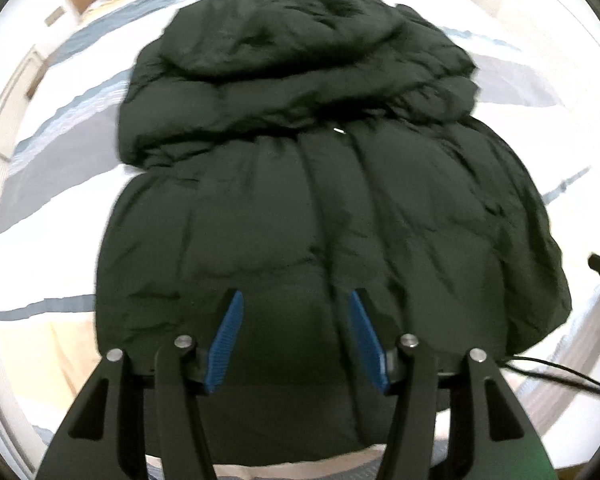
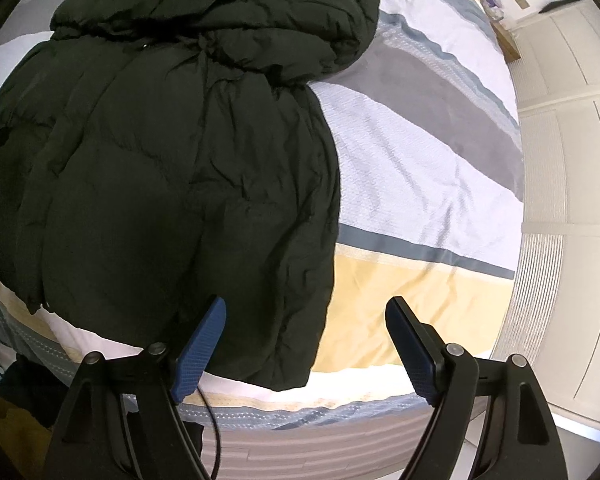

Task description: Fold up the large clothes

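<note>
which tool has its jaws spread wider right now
The right tool: its blue pads stand far apart over the bedspread, while the left tool gapes narrower above the dark jacket.

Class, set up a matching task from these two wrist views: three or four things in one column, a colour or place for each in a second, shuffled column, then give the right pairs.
Things
1. jacket
2. gripper pads
3. bedspread
4. cupboard doors

Descriptions
A. blue, ribbed
B. white, beside the bed
C. dark green, quilted, lying on the bed
D. striped grey, white, blue and yellow

Pairs: 1-C, 2-A, 3-D, 4-B
</note>
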A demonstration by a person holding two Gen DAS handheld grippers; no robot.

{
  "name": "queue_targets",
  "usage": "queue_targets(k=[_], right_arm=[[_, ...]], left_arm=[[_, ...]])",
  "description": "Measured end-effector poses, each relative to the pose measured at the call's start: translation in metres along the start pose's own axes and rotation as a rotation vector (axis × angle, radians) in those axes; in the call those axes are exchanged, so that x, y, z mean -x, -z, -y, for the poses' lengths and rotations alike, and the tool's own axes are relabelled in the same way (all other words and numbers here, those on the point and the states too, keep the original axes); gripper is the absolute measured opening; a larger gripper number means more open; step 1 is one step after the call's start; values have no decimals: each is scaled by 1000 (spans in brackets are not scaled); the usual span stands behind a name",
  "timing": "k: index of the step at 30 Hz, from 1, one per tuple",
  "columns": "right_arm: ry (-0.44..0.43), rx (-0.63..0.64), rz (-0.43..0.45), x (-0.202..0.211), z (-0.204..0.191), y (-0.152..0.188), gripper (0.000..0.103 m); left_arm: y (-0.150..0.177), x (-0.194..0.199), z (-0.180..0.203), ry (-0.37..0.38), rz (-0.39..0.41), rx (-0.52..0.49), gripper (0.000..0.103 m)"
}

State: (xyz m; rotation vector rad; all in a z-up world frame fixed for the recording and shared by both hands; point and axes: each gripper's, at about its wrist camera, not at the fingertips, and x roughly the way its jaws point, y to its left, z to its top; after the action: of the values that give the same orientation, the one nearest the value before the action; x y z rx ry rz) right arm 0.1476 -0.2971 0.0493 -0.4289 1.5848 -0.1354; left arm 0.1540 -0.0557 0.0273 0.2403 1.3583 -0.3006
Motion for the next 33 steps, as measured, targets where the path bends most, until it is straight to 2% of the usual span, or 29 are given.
queue_targets(k=[8,13,23,29,33], right_arm=[[43,-25,-17,1,12,13,82],[62,-49,-36,-3,20,24,82],[10,-144,-46,-19,31,47,87],[-6,-157,-47,-26,29,50,88],[1,-164,-59,-32,31,52,88]], left_arm=[[16,-4,53,165,-47,-105,54],[29,-7,85,228,-76,-187,54],[54,-19,105,238,-157,-269,54],[63,-25,112,324,-221,-280,55],[70,-28,123,361,-247,-326,55]])
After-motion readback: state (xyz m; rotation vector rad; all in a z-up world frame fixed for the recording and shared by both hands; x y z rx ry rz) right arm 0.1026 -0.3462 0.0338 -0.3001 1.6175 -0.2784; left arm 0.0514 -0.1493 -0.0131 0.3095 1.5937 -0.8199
